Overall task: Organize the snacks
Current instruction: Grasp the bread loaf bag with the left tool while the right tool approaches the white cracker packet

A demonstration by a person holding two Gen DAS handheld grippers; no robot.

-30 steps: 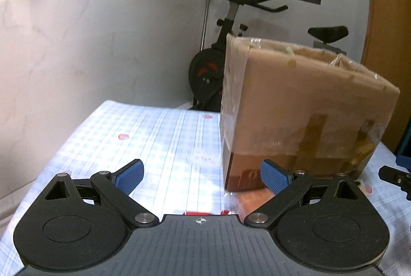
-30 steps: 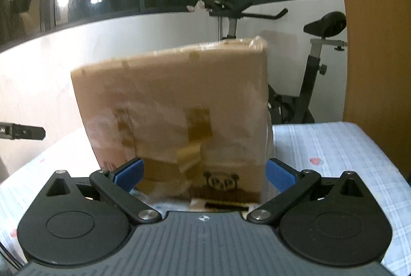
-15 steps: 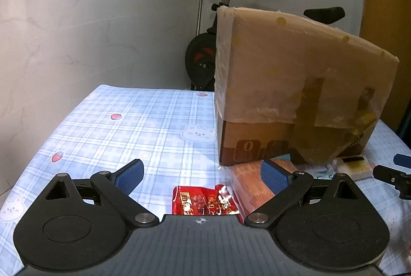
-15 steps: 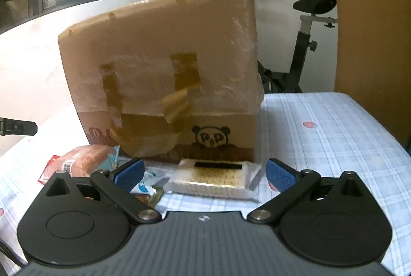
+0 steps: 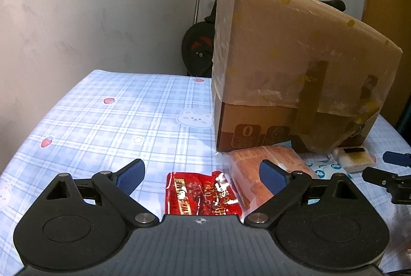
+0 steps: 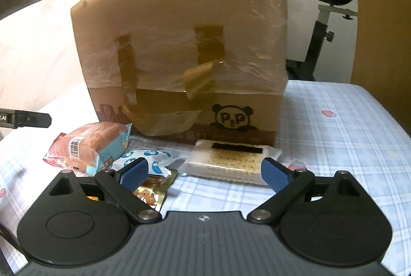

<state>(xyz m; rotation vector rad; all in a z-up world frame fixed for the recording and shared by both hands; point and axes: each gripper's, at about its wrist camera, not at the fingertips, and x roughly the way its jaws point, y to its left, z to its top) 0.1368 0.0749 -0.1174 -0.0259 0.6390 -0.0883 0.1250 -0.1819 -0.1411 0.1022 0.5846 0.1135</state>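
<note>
The left gripper [image 5: 201,174] stands spread wide above a red snack packet [image 5: 203,195], gripping nothing, with an orange bread pack [image 5: 267,163] just beside its right finger. The right gripper [image 6: 204,172] has its jaws closing — nothing pressed between them — over a cracker pack [image 6: 231,160], a blue-and-white wrapper [image 6: 146,156] and a gold packet [image 6: 151,192]. Beyond — a taped cardboard box [image 6: 185,55] on the checked tablecloth [image 6: 334,137].

We note cardboard box [image 6: 179,50] upright on table, taped, plastic-wrapped. Before it we find cracker pack [image 6: 231,160] lying flat, bread pack [image 6: 87,145] left, blue-white sachet [image 6: 146,158] between, gold wrapper [image 6: 151,191] nearer, red wrapper [image 5: 203,193] flat.
</note>
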